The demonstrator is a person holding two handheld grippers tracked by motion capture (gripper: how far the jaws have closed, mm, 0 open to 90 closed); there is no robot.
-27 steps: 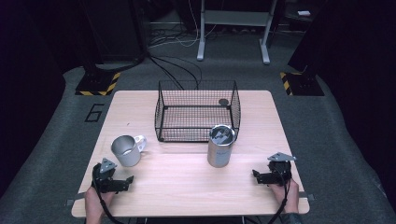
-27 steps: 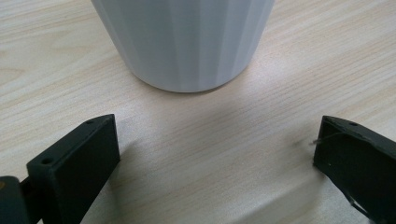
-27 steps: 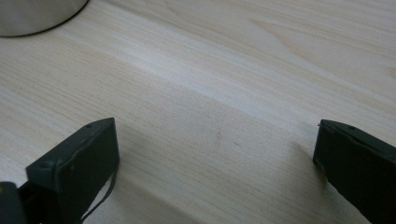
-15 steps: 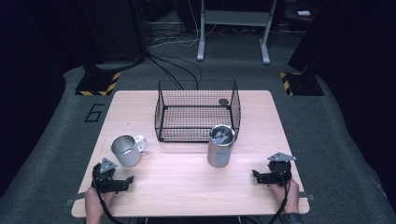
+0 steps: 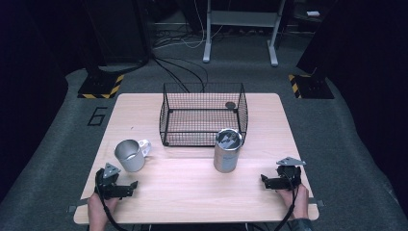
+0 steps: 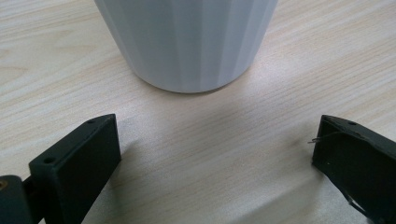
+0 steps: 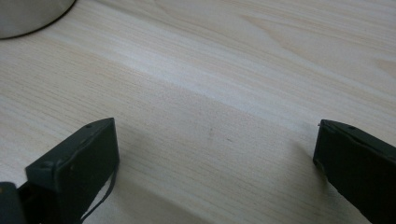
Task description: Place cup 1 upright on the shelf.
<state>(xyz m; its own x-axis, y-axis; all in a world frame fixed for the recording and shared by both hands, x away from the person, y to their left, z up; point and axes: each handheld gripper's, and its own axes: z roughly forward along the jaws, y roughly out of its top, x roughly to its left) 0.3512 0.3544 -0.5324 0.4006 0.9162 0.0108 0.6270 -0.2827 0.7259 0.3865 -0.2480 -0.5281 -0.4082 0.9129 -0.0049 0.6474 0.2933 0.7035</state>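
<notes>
On the light wooden table point(image 5: 192, 202) a black wire basket point(image 5: 203, 115) stands toward the far edge, with a small dark round thing point(image 5: 230, 105) lying inside near its far right corner (too small to tell what it is). Just in front of the basket's right corner a metal cylinder cup point(image 5: 227, 150) stands upright, open end up. Off to the left, well apart from it, a metal mug point(image 5: 130, 155) with a pale handle sits tilted, its mouth turned up and toward the near side. The left gripper point(image 5: 117, 186) rests at the near left of the table, held by a hand point(image 5: 97, 211), its jaws spread wide with nothing between them; in the left gripper view the pale rounded wall of the mug point(image 6: 187, 42) stands just ahead of the jaws, not touching them. The right gripper point(image 5: 281, 179) lies at the near right, also spread wide over bare wood, with the cup's base point(image 7: 28, 16) at the upper left corner of the right gripper view.
</notes>
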